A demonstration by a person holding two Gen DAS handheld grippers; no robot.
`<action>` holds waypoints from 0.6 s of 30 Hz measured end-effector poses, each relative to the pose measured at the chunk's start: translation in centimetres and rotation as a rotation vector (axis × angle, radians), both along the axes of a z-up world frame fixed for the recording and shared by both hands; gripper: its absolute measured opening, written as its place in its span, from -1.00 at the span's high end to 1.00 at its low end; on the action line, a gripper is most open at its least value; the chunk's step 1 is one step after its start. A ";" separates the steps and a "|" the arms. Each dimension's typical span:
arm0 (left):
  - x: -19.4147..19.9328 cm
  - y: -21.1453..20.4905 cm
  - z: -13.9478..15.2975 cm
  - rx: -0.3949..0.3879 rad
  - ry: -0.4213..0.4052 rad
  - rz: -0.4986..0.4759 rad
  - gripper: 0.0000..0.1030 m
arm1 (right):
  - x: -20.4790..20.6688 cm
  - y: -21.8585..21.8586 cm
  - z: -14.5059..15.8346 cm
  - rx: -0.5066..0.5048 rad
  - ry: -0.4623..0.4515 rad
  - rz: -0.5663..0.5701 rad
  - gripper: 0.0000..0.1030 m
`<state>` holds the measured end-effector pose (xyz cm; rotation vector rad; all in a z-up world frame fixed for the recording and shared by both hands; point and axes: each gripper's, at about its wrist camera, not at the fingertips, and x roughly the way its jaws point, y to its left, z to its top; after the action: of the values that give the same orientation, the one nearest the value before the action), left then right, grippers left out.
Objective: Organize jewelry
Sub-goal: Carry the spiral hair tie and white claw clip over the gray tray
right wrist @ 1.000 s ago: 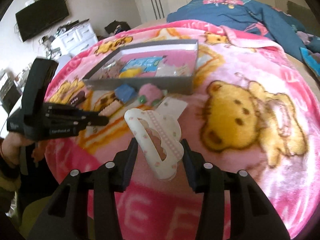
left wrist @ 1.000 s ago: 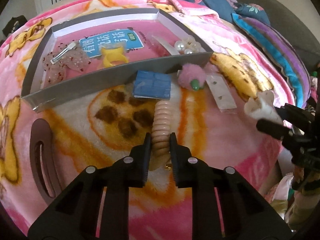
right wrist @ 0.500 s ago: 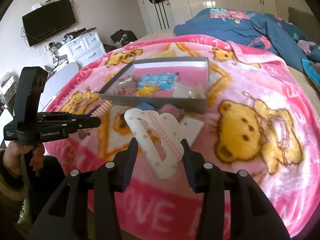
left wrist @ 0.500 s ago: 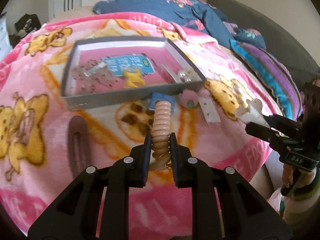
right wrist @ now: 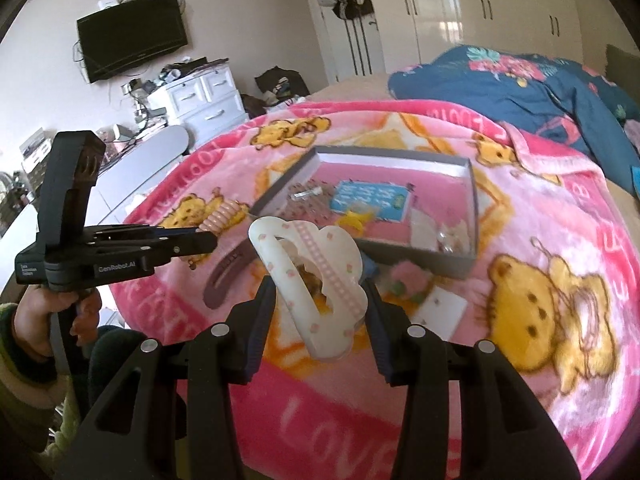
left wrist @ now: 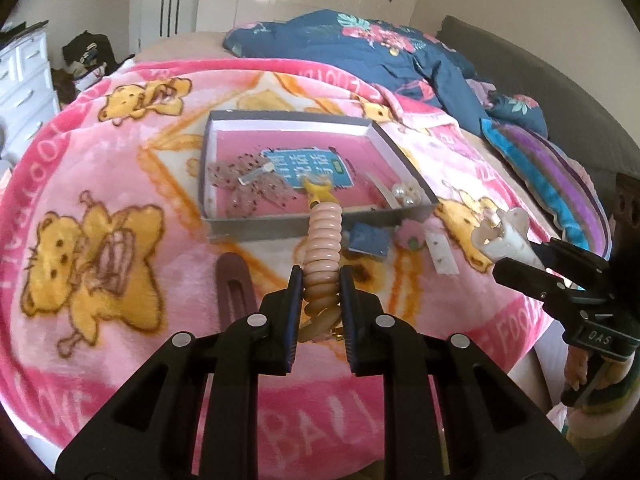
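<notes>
My left gripper [left wrist: 320,280] is shut on a pink spiral hair tie [left wrist: 323,248] and holds it in the air in front of the grey tray [left wrist: 280,227]; this hair tie also shows in the right wrist view [right wrist: 224,216]. My right gripper [right wrist: 320,292] is shut on a white hair claw clip [right wrist: 312,280], held above the blanket's near edge; the clip also shows in the left wrist view [left wrist: 506,236]. The tray [right wrist: 420,254] holds a blue card [left wrist: 310,168], a yellow clip [left wrist: 318,194], glittery bows [left wrist: 248,188] and pearl pieces [left wrist: 404,196].
On the pink bear blanket [left wrist: 120,200] in front of the tray lie a maroon hair clip [left wrist: 234,288], a blue square piece [left wrist: 370,240], a pink pompom [left wrist: 412,234] and an earring card [left wrist: 442,256]. A blue duvet [left wrist: 380,52] lies behind. A white dresser [right wrist: 200,96] stands left.
Both grippers have risen and pulled back from the blanket, each still holding its item. The tray and loose pieces look farther away.
</notes>
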<state>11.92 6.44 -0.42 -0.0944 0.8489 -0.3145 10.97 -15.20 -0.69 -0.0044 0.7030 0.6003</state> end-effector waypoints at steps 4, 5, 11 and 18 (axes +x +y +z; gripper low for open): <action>0.2 0.8 0.7 -0.005 -0.015 0.022 0.79 | 0.5 1.2 0.9 0.004 -0.020 0.020 0.18; 0.2 1.0 0.8 -0.007 -0.019 0.026 0.79 | 0.7 1.4 1.2 0.003 -0.025 0.025 0.18; 1.6 1.5 2.0 0.006 -0.046 0.040 0.79 | 2.4 2.0 2.3 -0.008 -0.047 0.012 0.18; 4.6 0.8 3.2 0.007 -0.072 0.036 0.79 | 5.6 0.9 3.9 -0.004 -0.078 -0.045 0.18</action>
<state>16.53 7.23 2.76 -0.0918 0.7759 -0.2794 16.61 -14.31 3.22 -0.0156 0.6267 0.5528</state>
